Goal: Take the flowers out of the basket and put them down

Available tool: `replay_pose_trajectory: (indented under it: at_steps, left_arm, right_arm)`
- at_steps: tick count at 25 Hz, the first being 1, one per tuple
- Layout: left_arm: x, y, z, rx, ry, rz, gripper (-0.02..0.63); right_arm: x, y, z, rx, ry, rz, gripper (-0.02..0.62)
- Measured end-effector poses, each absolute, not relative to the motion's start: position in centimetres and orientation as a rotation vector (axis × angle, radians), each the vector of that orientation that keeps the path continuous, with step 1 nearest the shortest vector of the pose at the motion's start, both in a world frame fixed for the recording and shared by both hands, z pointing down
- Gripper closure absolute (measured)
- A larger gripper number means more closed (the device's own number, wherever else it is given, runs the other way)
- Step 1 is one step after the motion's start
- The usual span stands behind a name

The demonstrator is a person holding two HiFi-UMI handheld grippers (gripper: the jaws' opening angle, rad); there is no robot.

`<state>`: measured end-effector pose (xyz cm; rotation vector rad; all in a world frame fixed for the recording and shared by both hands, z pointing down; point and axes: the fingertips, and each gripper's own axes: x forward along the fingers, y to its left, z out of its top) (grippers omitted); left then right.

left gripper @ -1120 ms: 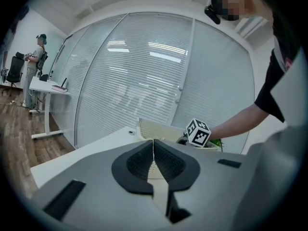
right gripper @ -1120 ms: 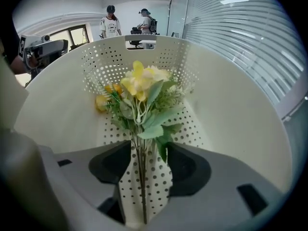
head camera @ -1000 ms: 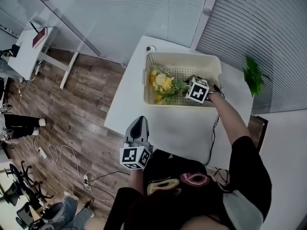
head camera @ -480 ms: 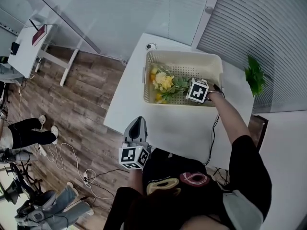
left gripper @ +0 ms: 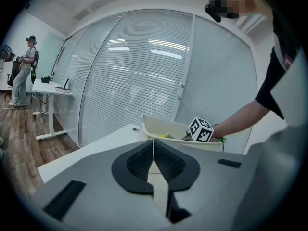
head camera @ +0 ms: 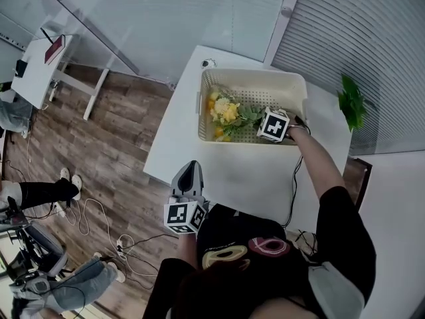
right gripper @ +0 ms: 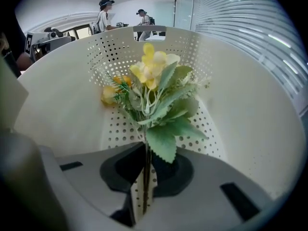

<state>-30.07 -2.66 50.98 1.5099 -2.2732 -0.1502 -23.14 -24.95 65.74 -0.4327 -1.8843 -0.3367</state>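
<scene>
The left gripper [head camera: 191, 173] was held low and close to the body at the near edge of the white table [head camera: 232, 171], aimed toward the basket [head camera: 252, 77], its jaws pressed together with nothing between them. The right arm was stretched forward across the table, and the right gripper [head camera: 257, 119] was lowered into the basket. Its jaws were closing on the flowers [right gripper: 151, 76], whose thin stems were pinched between the pads. The flowers were still inside the basket, yellow heads pointed toward its far perforated wall. A black cable [head camera: 294, 191] was trailed beneath the right forearm. A green sprig [head camera: 350, 104] was seen beyond the basket, at the table's far right. The stem ends were hidden behind the jaws.
</scene>
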Motion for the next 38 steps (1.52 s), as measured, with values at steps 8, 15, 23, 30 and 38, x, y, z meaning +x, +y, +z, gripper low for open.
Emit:
replay_pose_trajectory:
  at_steps: [8,15,23,30,38]
  left_arm:
    - [-29.8,-2.3,50.9,1.512,-2.280,-0.144,0.588]
    - [-29.1,-2.8,50.6,1.542,-2.275,-0.143,0.588]
    - [-28.5,-2.8,50.2,1.564,-2.274,-0.149,0.588]
    - [-28.0,-3.1,49.9,1.601,-2.265,-0.158,0.588]
    - [-27.4,-3.4,49.3,1.633,-2.257,-0.183,0.588]
  right_arm:
    - [-23.5,-24.5,64.0,-0.455,-1.922,-0.354,0.557]
    - [-24.0,-24.5,61.5,-0.450,-1.968,-0.388,0.558]
    - [-23.6,-25.0,58.3,-0.415,-2.025,-0.405,0.560]
    - [-23.0,-25.3,55.5,-0.351,-2.124,-0.394,0.560]
    - [-22.1,-25.3,51.5,-0.258,-2.286,-0.277,0.560]
